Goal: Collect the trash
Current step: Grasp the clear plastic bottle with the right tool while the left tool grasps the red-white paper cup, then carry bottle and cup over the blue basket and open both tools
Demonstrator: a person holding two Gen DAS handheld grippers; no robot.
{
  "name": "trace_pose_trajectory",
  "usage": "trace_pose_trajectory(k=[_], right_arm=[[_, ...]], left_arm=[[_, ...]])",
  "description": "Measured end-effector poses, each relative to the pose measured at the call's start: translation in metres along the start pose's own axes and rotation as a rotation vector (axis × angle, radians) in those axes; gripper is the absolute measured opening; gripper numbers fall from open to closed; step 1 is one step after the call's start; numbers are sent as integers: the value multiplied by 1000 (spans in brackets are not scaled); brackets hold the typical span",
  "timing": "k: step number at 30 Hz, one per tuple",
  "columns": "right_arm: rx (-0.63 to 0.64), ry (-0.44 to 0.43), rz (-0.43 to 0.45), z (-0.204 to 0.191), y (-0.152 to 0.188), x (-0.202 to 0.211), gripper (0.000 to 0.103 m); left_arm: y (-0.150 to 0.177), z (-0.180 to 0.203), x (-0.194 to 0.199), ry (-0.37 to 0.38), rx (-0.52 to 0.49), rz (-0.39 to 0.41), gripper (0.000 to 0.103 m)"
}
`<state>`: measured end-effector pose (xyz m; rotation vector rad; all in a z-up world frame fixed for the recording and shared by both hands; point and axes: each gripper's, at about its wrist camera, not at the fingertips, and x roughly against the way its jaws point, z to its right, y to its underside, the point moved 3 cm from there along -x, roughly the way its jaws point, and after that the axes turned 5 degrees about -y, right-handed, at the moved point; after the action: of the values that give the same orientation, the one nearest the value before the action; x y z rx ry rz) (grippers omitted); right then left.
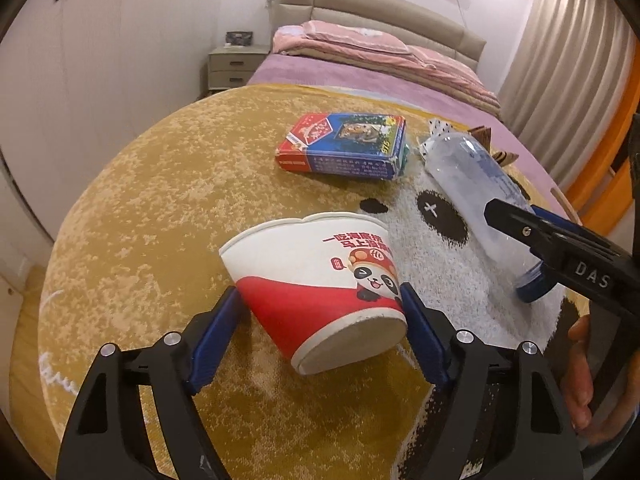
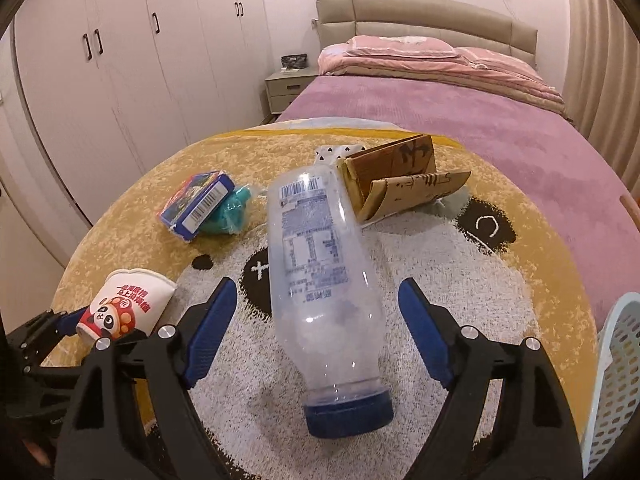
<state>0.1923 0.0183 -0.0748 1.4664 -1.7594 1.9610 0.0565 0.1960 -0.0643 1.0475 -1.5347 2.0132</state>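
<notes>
Left gripper [image 1: 322, 312]: low centre of the left wrist frame, jaws spread wide on either side of the paper cup; the right blue pad sits right at the cup's base, the left pad shows a small gap, so no firm squeeze is visible.
Paper cup [image 1: 316, 276]: red and white with a panda print, lying on its side on the rug, base toward the camera; also seen at the lower left of the right wrist frame [image 2: 124, 308].
Right gripper [image 2: 316, 332]: low centre of the right wrist frame, jaws wide, clear gaps between both pads and the bottle.
Plastic bottle [image 2: 316, 264]: clear, blue cap toward the camera, lying on the white panda-face part of the rug, between the right gripper's fingers but not touched.
Card box [image 1: 348, 146]: red and blue, upper centre of the left wrist frame, flat on the rug.
Cardboard [image 2: 404, 176]: folded brown piece just beyond the bottle's far end.
Rug [image 1: 160, 200]: round, yellow, with a panda face.
Basket [image 2: 616, 380]: pale, perforated, at the right edge.
Bed [image 2: 440, 120]: purple cover, behind the rug.
</notes>
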Motion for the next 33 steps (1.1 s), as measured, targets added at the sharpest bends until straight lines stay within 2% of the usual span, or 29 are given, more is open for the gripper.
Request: trace_pose_trajectory(k=[3,7,8,10,14,20,27,33], right_arm=[[5,20,-32,-1,0,-8,78],[10,21,-61,-1,2,-13,58],[12,17,-63,-1,2,-13,57],[16,0,-65,-3,4,-10,56],[-40,-121,-75,-1,15,5,56],[-99,-149,-15,13,30,47,56],[-189,-107,95,50,39,104,56],[-301,21,185,111,55,158,56]], left_arm=[[1,-3,3,-3,9,9,75],[2,-2,8,-9,-5,30,75],[3,0,10,-13,-13,39,72],[3,3,11,-6,-22,42,68],[5,12,20,28,-43,62,68],[3,34,40,77,-91,117,68],[-3,81,63,159,-182,181,68],[-6,142,64,252,-267,181,68]])
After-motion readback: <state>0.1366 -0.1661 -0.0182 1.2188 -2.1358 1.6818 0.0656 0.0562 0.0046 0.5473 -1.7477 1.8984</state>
